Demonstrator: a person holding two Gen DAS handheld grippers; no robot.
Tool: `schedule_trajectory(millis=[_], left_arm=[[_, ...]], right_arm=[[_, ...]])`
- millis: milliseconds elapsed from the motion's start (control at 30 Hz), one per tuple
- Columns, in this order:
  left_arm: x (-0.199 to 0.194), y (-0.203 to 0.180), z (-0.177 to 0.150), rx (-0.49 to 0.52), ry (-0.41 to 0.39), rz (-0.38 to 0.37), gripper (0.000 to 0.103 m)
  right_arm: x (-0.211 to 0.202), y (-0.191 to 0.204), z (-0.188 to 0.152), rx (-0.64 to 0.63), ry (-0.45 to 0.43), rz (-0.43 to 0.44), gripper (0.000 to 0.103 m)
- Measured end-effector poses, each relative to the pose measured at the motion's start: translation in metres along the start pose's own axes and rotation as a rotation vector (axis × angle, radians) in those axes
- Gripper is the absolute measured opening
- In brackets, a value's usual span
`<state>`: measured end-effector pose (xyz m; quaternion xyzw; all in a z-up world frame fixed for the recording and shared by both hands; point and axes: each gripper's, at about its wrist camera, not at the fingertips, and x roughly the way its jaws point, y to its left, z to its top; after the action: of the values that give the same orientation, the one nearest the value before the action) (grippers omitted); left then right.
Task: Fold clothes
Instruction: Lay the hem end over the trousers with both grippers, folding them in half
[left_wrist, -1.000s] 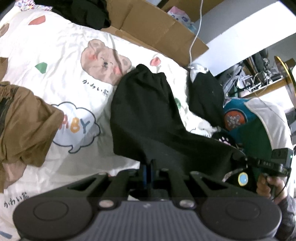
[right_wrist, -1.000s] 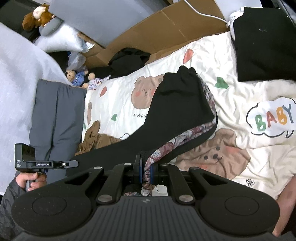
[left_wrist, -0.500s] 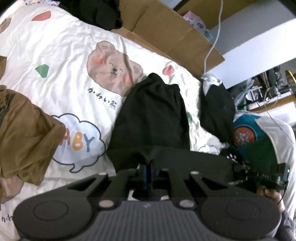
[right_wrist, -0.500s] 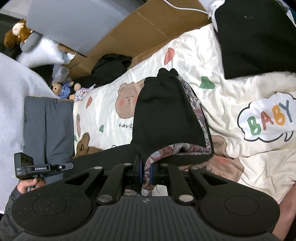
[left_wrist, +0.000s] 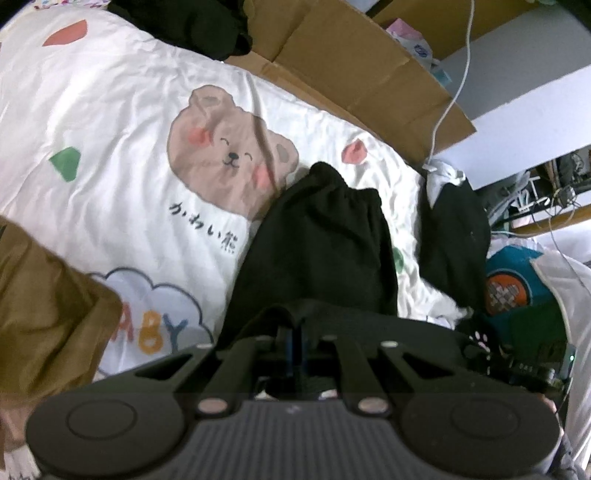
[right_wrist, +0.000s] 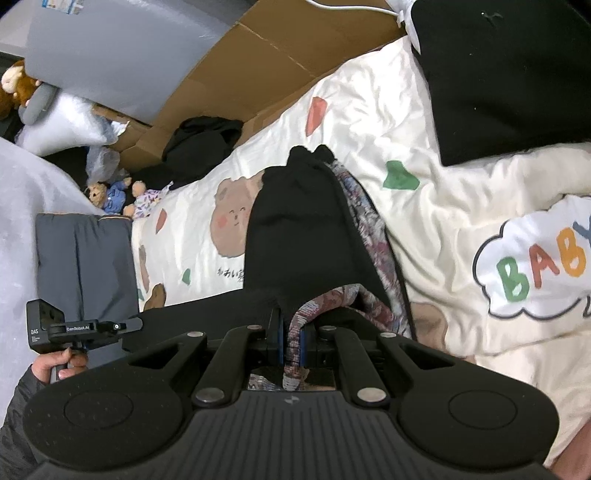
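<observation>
Black soft-knit trousers with a patterned lining (right_wrist: 306, 236) lie lengthwise on the white bear-print bedsheet (left_wrist: 122, 155), near end raised. We hold that edge: left gripper (left_wrist: 294, 345) and right gripper (right_wrist: 291, 345) are both pinched closed on it. Limp and light, it will sag between us, so corners suit best.
</observation>
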<state>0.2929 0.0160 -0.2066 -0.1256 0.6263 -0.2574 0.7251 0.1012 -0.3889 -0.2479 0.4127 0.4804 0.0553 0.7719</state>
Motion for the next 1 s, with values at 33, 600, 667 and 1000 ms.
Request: schedule_trajectory(millis=[33, 600, 667, 1000], left_arm=[[0.002, 0.000, 0.002, 0.000, 0.001, 0.001, 0.004], [0.085, 0.016, 0.074, -0.033, 0.009, 0.018, 0.005], [0.092, 0.017, 0.080, -0.032, 0.012, 0.023, 0.005], [0.115, 0.029, 0.107, -0.047, 0.007, 0.036, 0.005]], right_arm=[[0.004, -0.002, 0.003, 0.003, 0.002, -0.004, 0.008], [0.068, -0.028, 0.074, -0.056, 0.064, -0.057, 0.008], [0.074, -0.027, 0.083, -0.083, 0.087, -0.073, 0.008], [0.093, -0.048, 0.117, 0.030, 0.087, 0.000, 0.008]])
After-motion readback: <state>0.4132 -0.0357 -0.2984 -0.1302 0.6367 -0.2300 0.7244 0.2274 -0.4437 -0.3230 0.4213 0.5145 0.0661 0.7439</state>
